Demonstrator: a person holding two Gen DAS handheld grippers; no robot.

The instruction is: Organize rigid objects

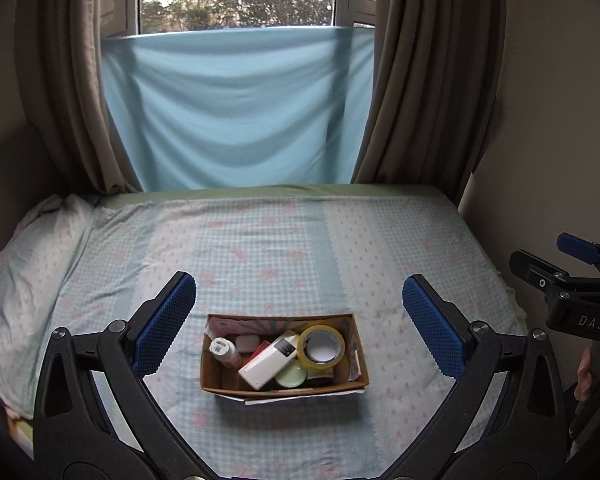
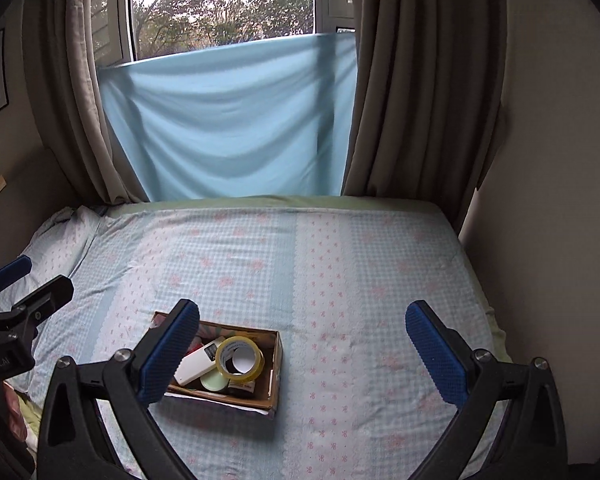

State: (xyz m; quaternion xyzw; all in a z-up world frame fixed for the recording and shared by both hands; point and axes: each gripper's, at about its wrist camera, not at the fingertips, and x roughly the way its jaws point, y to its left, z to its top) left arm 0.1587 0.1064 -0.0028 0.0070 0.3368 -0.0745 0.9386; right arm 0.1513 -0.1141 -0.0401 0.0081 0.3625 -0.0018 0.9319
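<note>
Box (image 1: 284, 390) mid-bed (bedspread (image 1: 300, 240) bare all round)

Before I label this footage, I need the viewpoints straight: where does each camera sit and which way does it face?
Left wrist: on the left tongs, aimed across the bed at the window; the cardboard box lies between its open blue pads; the right tongs and a hand show at right.
Right wrist: on the right tongs, facing likewise from further right; the box sits lower left, the left tongs at left.
Shared: box, yellow tape roll, bed, blue cloth.
</note>
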